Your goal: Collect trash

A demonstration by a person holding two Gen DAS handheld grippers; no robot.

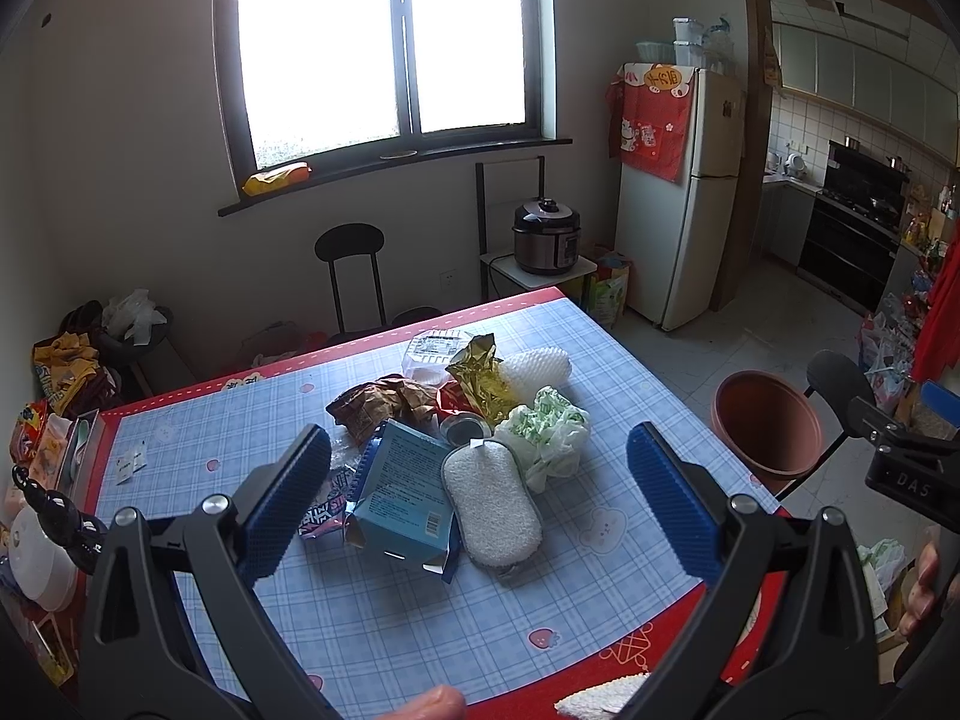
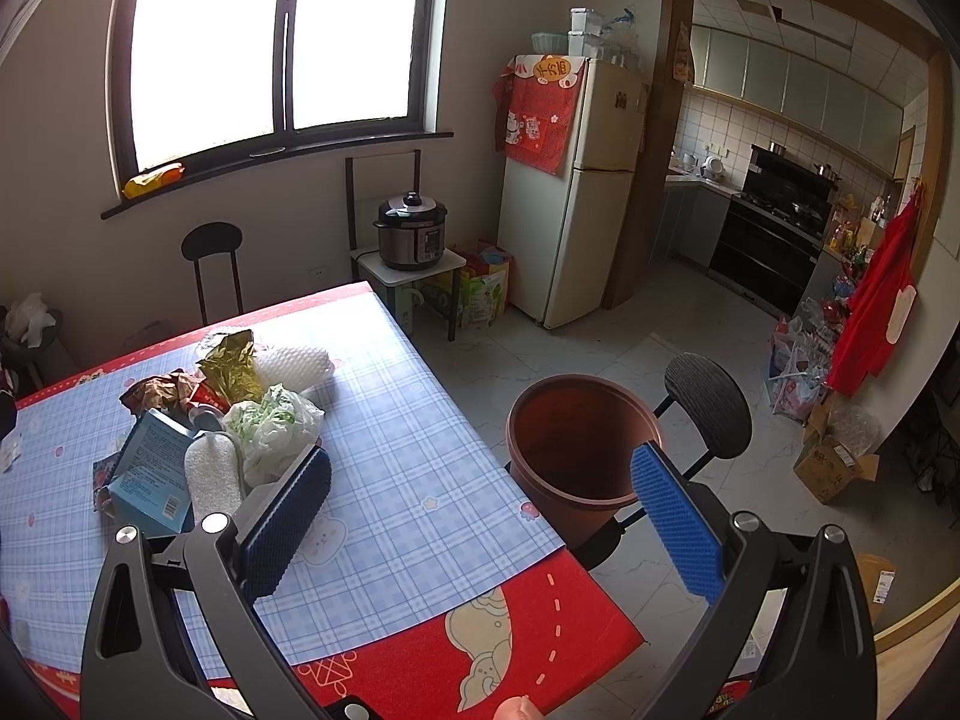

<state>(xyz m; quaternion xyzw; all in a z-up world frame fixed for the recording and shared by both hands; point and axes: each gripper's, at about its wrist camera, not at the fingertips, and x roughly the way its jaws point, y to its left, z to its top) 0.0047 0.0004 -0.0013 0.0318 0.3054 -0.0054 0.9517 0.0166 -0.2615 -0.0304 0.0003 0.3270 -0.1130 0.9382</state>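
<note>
Brown bin [image 2: 576, 444] sits on a chair [image 2: 708, 402] just off the tabletop [image 2: 396, 420] edge; what shows of its inside is bare, bottom in shadow. Trash pile mid-tabletop: blue box [image 1: 402, 492], white sponge [image 1: 492, 498], green-white plastic bag [image 1: 546, 432], gold wrapper [image 1: 480, 378], brown wrappers [image 1: 378, 402], partly buried under each other. Left tongs [image 1: 480, 492] spread wide, holding nothing, above the pile. Right tongs [image 2: 480, 510] spread, holding nothing, between pile and bin.

"DAS" on right gripper [image 1: 906, 483] body (other txt unreadable)
</note>
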